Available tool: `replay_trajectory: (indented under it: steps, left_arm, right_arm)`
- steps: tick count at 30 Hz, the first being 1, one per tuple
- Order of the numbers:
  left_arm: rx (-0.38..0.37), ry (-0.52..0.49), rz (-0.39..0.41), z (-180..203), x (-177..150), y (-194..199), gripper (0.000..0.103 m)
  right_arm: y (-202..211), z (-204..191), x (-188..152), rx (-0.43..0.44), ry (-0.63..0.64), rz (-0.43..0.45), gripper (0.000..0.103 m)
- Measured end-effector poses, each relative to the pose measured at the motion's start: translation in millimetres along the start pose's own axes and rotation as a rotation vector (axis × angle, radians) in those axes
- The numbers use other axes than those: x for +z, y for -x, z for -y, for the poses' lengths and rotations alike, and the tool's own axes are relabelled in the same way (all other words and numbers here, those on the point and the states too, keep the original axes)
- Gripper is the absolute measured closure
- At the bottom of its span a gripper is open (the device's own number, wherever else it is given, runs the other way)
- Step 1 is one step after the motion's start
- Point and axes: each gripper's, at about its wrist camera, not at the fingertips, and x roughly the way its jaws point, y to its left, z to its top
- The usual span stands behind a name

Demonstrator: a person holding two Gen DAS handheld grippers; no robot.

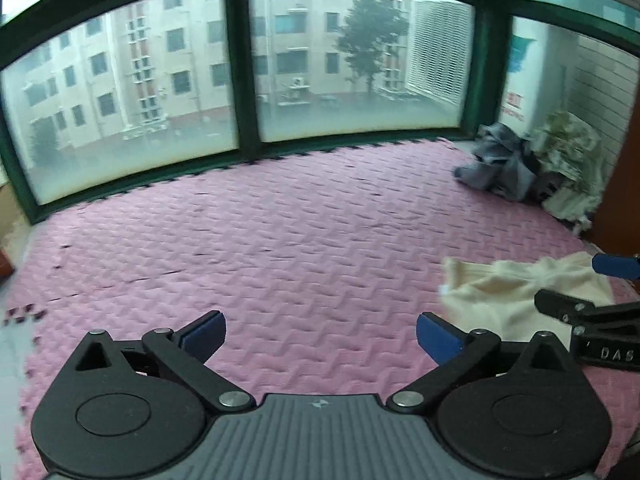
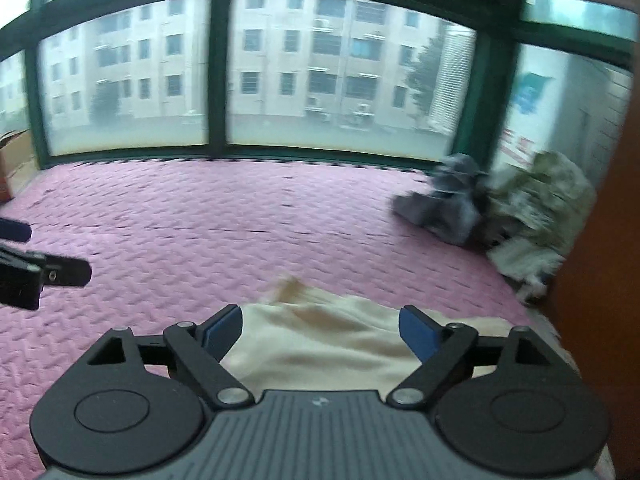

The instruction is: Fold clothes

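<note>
From the left wrist view, the left gripper fills the bottom of the frame with its blue-padded jaws spread wide and nothing between them, only the pink quilted foam mat beneath. The cream-coloured soft fabric garment lies at the right edge of the frame, well off to the side of this gripper's line. The right gripper reaches in from the far right over that garment. In the upper right corner a crumpled grey cloth heap sits beside a pale greenish-white bundle of cloth, near the green-framed window.

From the right wrist view, the right gripper has its jaws spread too, not pressing on anything; the cream garment lies directly under and just ahead of them, in the lower centre of the frame, its long axis running roughly across the picture. The left gripper shows at the left edge, apart from the garment. The grey heap and pale bundle rest at the upper right.

The right hand appears the nearer to the cream garment; the left would have to swing toward it.
</note>
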Motion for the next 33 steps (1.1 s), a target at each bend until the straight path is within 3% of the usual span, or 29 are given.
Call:
replay_trajectory:
  steps: [10, 18, 24, 33]
  left_arm:
    - [0.150, 0.073, -0.024, -80.8, -14.6, 16.2, 0.000]
    - [0.252, 0.151, -0.037, -125.5, -37.7, 13.5, 0.000]
    - [0.312, 0.211, -0.083, -153.1, -61.7, -5.2, 0.000]
    - [0.371, 0.270, -0.094, -182.6, -82.0, -24.7, 0.000]
  right_arm:
    - [-18.4, -87.6, 20.8, 0.169, 0.055, 0.016, 0.008]
    - [-33.7, -148.4, 17.1, 0.249, 0.102, 0.003, 0.006]
    - [-50.6, -179.6, 10.8, 0.290, 0.130, -0.001, 0.005]
    - [-80.6, -198.2, 3.8, 0.327, 0.067, -0.023, 0.005]
